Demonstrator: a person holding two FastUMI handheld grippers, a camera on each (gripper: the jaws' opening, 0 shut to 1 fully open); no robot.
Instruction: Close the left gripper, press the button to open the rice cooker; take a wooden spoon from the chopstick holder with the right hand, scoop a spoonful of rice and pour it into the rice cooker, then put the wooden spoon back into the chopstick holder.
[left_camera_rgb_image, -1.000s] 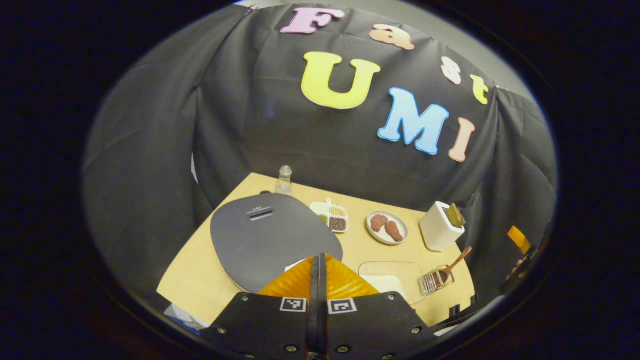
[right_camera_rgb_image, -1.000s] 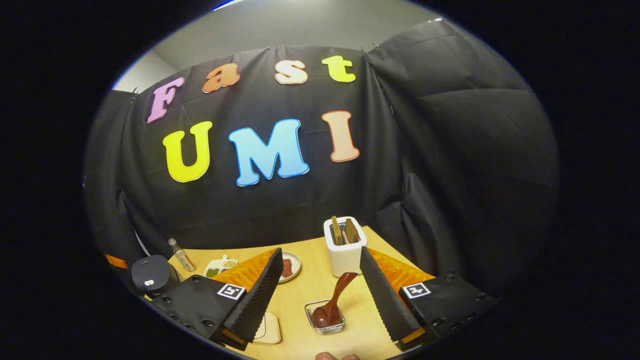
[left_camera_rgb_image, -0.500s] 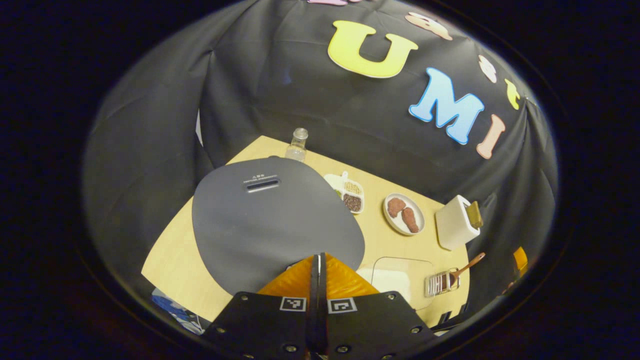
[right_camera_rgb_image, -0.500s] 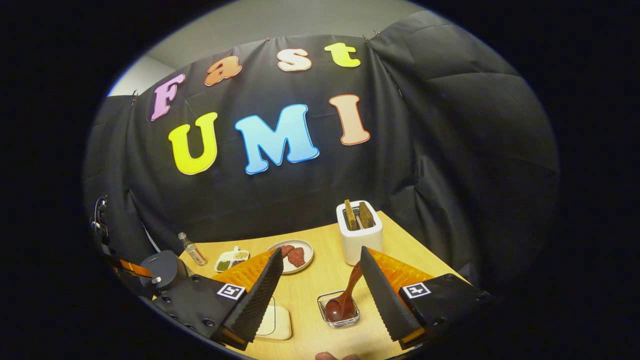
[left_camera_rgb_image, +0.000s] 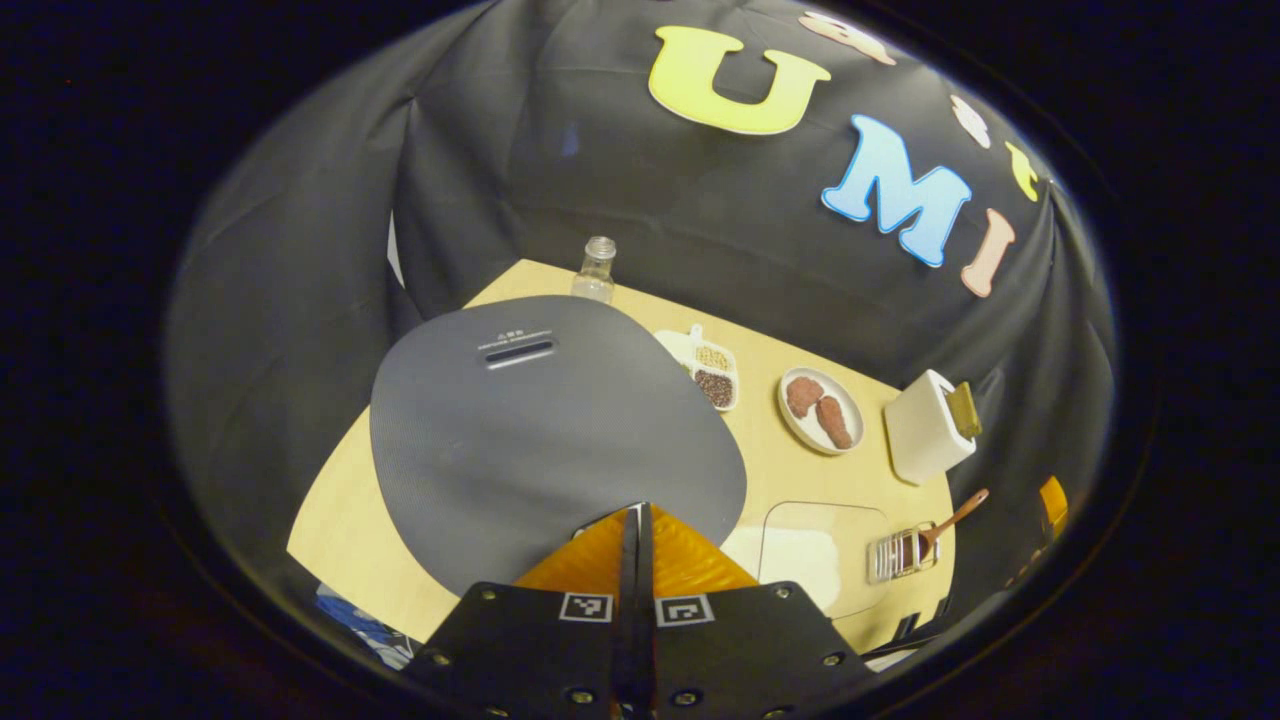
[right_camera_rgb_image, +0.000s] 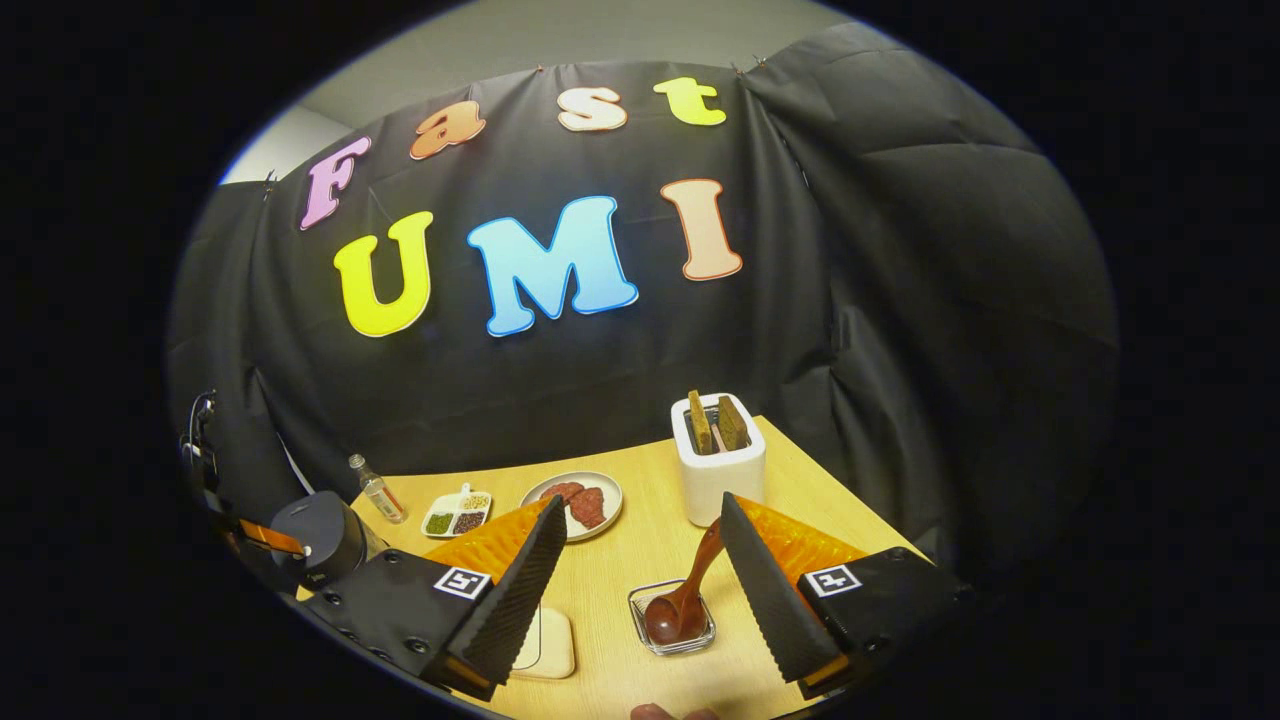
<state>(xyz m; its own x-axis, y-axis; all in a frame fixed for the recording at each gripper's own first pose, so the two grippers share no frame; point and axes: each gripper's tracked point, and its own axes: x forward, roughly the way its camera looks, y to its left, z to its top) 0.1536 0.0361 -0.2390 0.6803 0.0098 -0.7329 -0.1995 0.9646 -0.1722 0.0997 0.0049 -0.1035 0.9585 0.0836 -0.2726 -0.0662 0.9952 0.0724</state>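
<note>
The dark grey rice cooker (left_camera_rgb_image: 550, 420) has its lid down. My left gripper (left_camera_rgb_image: 637, 512) is shut with nothing in it and hovers just above the lid's near edge. In the right gripper view the cooker (right_camera_rgb_image: 322, 538) stands at the far left. The wooden spoon (right_camera_rgb_image: 690, 585) leans bowl-down in a small clear holder (right_camera_rgb_image: 672, 622). My right gripper (right_camera_rgb_image: 640, 505) is open above it, with the handle between the fingers, close to the right one and untouched. The spoon (left_camera_rgb_image: 955, 510) and holder (left_camera_rgb_image: 900, 553) also appear at the right of the left gripper view. A clear box of white rice (left_camera_rgb_image: 815, 550) lies beside the holder.
A white toaster (right_camera_rgb_image: 717, 465) holding two bread slices stands behind the holder. A plate of meat (right_camera_rgb_image: 575, 503), a divided dish of beans (right_camera_rgb_image: 455, 515) and a small bottle (right_camera_rgb_image: 378, 495) line the back of the wooden table (right_camera_rgb_image: 640, 560). Black cloth walls close in the table.
My left gripper has come down closer over the cooker lid, which now looks larger. The right gripper has tilted slightly down over the spoon holder and stays open.
</note>
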